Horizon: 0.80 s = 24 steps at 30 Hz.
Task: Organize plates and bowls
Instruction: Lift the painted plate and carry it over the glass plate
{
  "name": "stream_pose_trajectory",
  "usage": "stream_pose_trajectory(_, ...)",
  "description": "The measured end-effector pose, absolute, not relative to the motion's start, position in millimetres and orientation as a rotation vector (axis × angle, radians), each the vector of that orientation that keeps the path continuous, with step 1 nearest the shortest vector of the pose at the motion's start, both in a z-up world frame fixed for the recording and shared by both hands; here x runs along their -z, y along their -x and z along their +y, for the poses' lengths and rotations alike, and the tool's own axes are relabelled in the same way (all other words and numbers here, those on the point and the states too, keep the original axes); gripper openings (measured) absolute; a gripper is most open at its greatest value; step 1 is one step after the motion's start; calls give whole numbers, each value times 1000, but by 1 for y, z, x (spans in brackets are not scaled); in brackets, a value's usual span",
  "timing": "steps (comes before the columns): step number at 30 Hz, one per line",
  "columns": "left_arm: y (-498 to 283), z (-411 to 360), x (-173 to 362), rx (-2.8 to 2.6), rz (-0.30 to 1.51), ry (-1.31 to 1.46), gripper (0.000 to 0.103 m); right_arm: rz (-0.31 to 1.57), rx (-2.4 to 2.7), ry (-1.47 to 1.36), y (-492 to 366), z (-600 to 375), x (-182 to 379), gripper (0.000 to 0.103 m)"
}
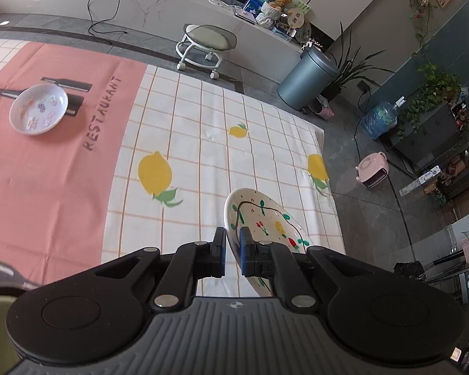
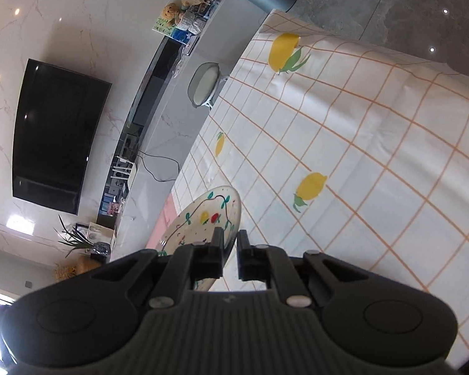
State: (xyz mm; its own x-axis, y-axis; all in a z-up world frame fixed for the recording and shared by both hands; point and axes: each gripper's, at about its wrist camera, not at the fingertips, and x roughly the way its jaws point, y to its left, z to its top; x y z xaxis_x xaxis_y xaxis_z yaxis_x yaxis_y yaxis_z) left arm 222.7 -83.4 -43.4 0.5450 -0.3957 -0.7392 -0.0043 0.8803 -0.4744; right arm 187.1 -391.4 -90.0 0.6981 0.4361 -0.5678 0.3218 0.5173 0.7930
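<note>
In the left wrist view my left gripper (image 1: pixel 232 243) is shut on the rim of a white bowl (image 1: pixel 265 218) painted with vines and fruit, held tilted above the lemon-print tablecloth (image 1: pixel 203 125). A pale plate with small prints (image 1: pixel 39 109) lies far left on the cloth's pink part. In the right wrist view my right gripper (image 2: pixel 231 240) is shut on the edge of a white painted plate (image 2: pixel 203 215), which hangs tilted above the checked cloth (image 2: pixel 359 156). Neither view shows the other gripper.
Beyond the table's far edge stand a small wheeled stool (image 1: pixel 203 43), a grey bin (image 1: pixel 306 78), a pink heater (image 1: pixel 372 168), a water jug (image 1: pixel 378 118) and plants (image 1: pixel 431 93). A dark TV (image 2: pixel 56 131) hangs on the wall above a long low cabinet (image 2: pixel 159 100).
</note>
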Motion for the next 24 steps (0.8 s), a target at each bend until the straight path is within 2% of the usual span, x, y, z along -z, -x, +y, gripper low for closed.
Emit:
stream_pose_trajectory(12,-137,-93,68,174,982,464,11,994,-92,-892,-142,-398,91,6)
stream_pose_trajectory(24,-109,-102,94,104,978,410,12,1118,-60,-723,-142,-382,102,7)
